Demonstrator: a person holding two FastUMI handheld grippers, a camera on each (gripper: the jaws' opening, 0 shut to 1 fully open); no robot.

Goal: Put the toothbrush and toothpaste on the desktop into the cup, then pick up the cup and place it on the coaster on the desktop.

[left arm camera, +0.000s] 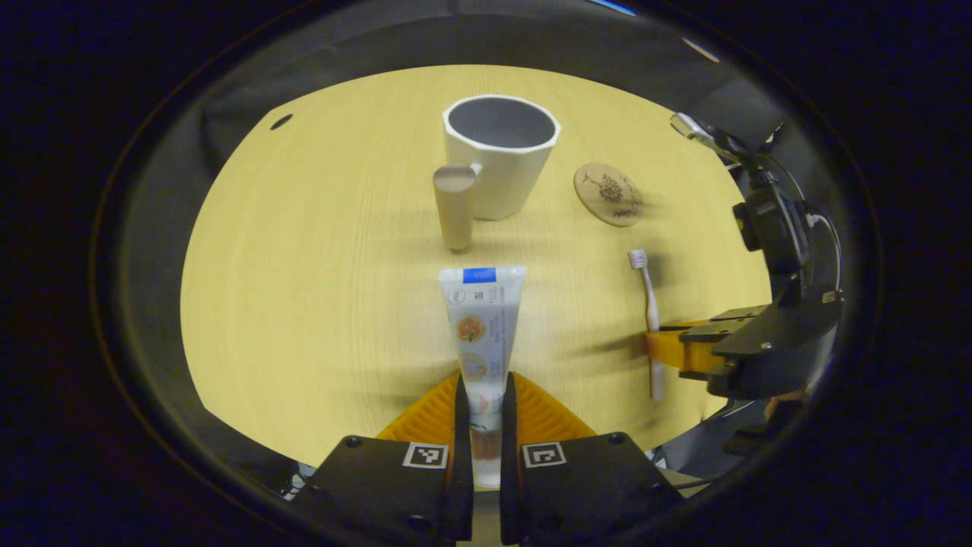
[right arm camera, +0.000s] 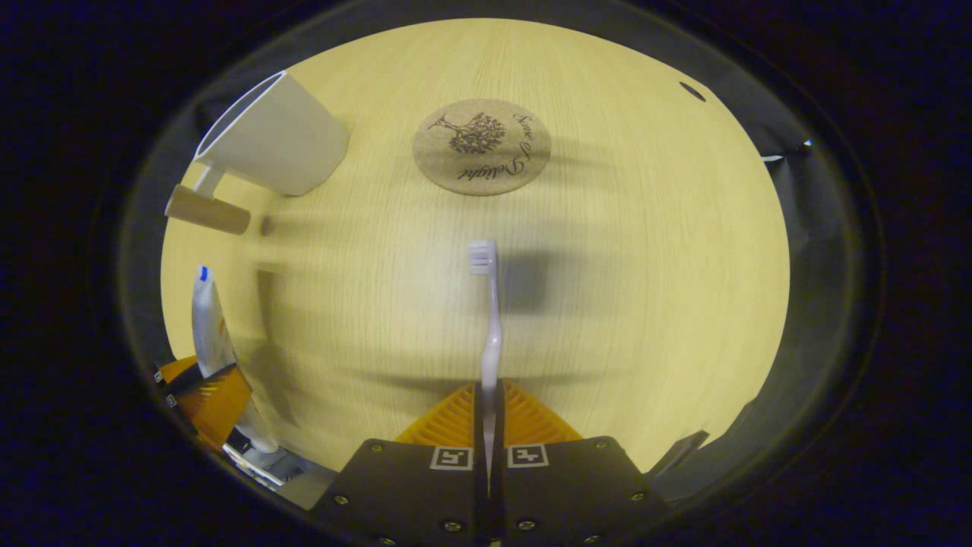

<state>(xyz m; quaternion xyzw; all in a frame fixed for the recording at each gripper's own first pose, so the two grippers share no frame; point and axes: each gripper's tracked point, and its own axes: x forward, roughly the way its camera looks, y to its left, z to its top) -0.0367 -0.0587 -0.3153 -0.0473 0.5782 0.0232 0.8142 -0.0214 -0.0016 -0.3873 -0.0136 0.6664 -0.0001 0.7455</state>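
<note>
In the left gripper view, my left gripper (left arm camera: 484,399) is shut on the lower end of a white toothpaste tube (left arm camera: 481,319), which points toward the white cup (left arm camera: 499,152) with its wooden handle (left arm camera: 454,207). The right gripper (left arm camera: 662,351) shows at the right, gripping the pale toothbrush (left arm camera: 648,292). In the right gripper view, my right gripper (right arm camera: 490,406) is shut on the toothbrush (right arm camera: 489,319) handle, bristles pointing away toward the round cork coaster (right arm camera: 481,147). The cup (right arm camera: 269,138) stands at upper left, and the toothpaste (right arm camera: 211,330) sits in the left gripper (right arm camera: 209,391) at the lower left.
The wooden desktop (left arm camera: 319,281) carries the coaster (left arm camera: 609,194) just right of the cup. A small dark hole (left arm camera: 281,121) lies at its far left. Black cloth surrounds the table edges.
</note>
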